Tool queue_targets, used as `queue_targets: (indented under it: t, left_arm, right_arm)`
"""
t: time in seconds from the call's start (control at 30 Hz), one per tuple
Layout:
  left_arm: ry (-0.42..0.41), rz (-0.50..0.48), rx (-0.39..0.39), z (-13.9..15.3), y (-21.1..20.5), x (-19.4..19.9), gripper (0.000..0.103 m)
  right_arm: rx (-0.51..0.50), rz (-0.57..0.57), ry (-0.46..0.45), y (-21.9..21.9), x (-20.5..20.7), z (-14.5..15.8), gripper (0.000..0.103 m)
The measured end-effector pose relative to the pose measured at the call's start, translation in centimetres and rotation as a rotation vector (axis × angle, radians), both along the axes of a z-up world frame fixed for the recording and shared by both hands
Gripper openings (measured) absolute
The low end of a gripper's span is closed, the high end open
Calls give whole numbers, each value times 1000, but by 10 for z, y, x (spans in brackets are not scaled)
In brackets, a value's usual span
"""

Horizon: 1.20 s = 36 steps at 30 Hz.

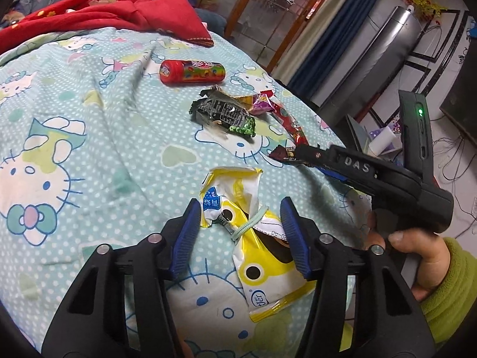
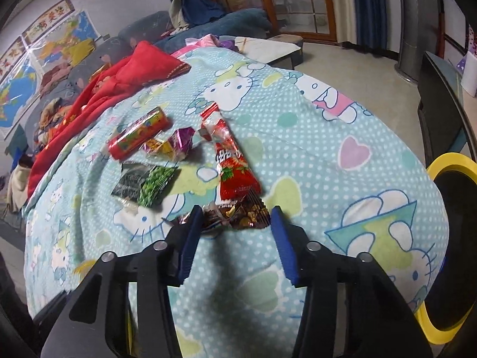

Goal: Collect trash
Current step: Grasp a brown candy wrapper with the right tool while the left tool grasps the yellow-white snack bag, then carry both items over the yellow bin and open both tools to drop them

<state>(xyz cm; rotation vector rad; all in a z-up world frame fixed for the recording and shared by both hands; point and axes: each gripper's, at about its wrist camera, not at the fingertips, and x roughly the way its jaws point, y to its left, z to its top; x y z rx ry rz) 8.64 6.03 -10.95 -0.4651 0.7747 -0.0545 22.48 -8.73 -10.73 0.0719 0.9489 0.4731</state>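
Observation:
Trash lies on a Hello Kitty blanket. My left gripper is open, its blue fingers on either side of a yellow and white wrapper with a green hair tie. My right gripper is open with a brown snack wrapper between its fingertips; it also shows in the left wrist view at that wrapper. Further off lie a red strawberry wrapper, a black and green wrapper, a purple and yellow wrapper and a red candy tube.
A red quilt lies at the far side of the bed. A black bin with a yellow rim stands at the right of the bed. A grey tower appliance and cables are on the floor beyond.

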Motion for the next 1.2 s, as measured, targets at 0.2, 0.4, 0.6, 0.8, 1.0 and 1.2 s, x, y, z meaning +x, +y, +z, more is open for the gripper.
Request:
queue_targets:
  t: [0.2, 0.4, 0.6, 0.8, 1.0, 1.2]
  left_arm:
    - [-6, -20, 7, 0, -2, 2, 35]
    - [-19, -36, -7, 1, -1, 3, 21]
    - [-31, -49, -5, 3, -4, 3, 20]
    - [-62, -44, 5, 14, -7, 2, 19]
    - [-102, -53, 29, 31, -16, 6, 18]
    - [-135, -76, 52, 46, -30, 13, 18]
  right_arm:
    - [-12, 66, 10, -7, -13, 0, 22]
    - [-13, 90, 17, -14, -17, 5, 19]
    - [-31, 111, -45, -17, -24, 19, 19]
    - [-23, 127, -104, -22, -33, 35, 19]
    - [-7, 115, -149, -35, -36, 52, 19]
    - [18, 86, -190, -53, -38, 67, 19]
